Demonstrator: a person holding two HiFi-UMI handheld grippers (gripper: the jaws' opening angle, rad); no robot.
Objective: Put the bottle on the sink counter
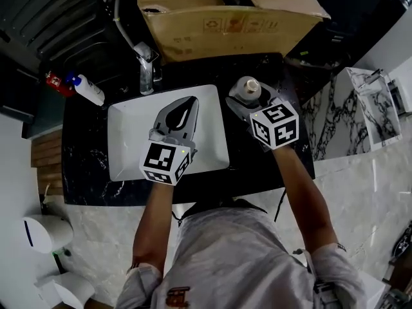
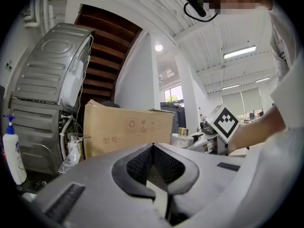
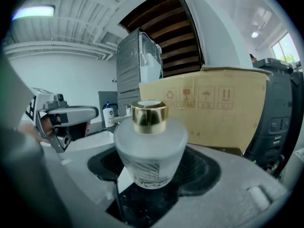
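Observation:
The bottle (image 1: 249, 87) is squat frosted glass with a gold cap. My right gripper (image 1: 250, 96) is shut on it, its dark pads against both sides of the glass. It hangs just over the black marble counter (image 1: 90, 166), right of the white sink (image 1: 129, 127). The right gripper view has the bottle (image 3: 149, 146) upright between the jaws of that gripper (image 3: 154, 159), with black counter beneath. My left gripper (image 1: 192, 100) is over the sink basin, its tips touching and nothing between them. In its own view the left gripper (image 2: 153, 146) points level at the box.
A chrome faucet (image 1: 147, 69) stands behind the sink. A large cardboard box (image 1: 225, 18) lies along the counter's far edge. A white pump bottle (image 1: 87, 89) sits at the back left corner. A marble-patterned surface (image 1: 351, 114) adjoins on the right.

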